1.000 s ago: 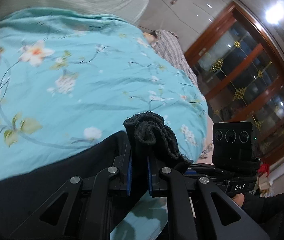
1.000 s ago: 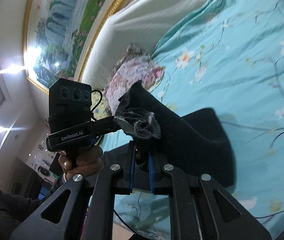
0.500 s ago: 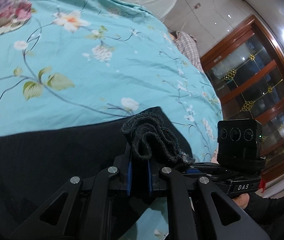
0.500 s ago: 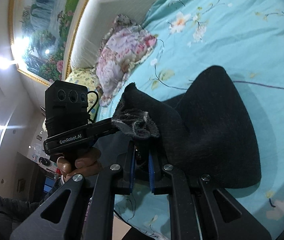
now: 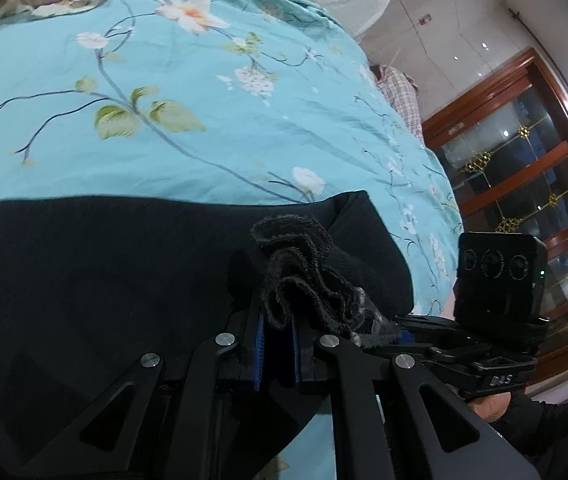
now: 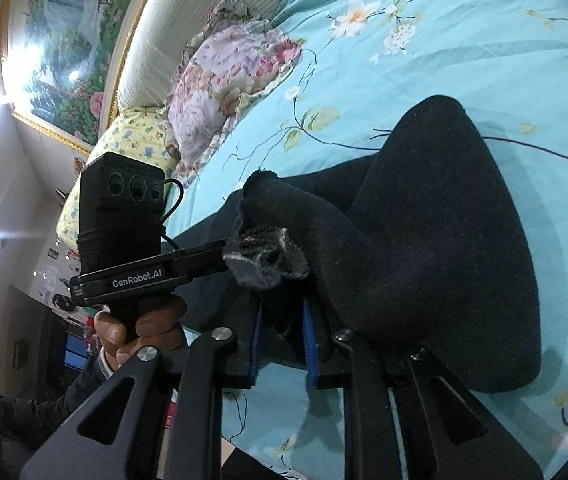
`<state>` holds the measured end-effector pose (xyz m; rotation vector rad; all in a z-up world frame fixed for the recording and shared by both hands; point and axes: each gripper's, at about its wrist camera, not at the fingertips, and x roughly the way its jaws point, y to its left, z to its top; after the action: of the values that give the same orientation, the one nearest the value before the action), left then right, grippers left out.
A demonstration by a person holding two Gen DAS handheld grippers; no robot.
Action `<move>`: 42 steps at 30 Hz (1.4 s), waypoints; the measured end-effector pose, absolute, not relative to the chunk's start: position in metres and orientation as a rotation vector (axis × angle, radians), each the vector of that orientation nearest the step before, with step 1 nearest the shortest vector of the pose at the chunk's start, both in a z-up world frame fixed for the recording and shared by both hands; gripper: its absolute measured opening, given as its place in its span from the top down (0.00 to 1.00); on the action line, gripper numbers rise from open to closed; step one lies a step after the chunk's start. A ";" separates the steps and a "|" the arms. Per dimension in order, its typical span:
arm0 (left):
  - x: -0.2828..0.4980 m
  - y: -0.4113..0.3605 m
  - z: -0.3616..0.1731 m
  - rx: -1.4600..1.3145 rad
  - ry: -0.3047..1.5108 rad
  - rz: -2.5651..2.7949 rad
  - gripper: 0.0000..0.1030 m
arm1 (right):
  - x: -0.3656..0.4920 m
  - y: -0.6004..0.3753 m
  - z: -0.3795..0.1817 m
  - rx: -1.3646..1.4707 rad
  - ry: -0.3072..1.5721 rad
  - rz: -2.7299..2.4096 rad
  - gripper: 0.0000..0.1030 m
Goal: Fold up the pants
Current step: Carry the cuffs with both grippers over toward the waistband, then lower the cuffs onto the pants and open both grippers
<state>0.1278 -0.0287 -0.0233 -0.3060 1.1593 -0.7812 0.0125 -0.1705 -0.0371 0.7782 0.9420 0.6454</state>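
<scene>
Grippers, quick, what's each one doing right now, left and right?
Left gripper: closed on a bunched edge of the black pants.
Right gripper: closed on another bunched edge of the pants.

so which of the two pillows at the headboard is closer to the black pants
The pink-and-purple floral pillow, lying on the teal sheet just beyond the black pants. The yellow flowered pillow sits farther off, toward the bed's edge.

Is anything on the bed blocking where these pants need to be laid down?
Nothing visible does. Both grippers, left and right, are shut on the black pants, and the blue bedspread beyond them is bare; the floral pillow sits far off.
</scene>
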 end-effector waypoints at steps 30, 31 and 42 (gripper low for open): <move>0.050 0.119 -0.002 -0.623 0.995 -0.334 0.64 | 0.023 -0.096 0.010 0.579 0.954 0.821 0.46; 0.045 0.123 -0.002 -0.637 0.987 -0.318 0.63 | 0.025 -0.092 0.012 0.568 0.954 0.828 0.46; -0.012 0.180 -0.004 -0.726 0.912 -0.108 0.53 | 0.046 -0.049 0.028 0.486 0.961 0.903 0.40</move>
<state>-0.0119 0.1798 -0.0040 -0.7263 0.9119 -0.1084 0.0456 -0.0495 0.0275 0.4863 0.9608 0.9031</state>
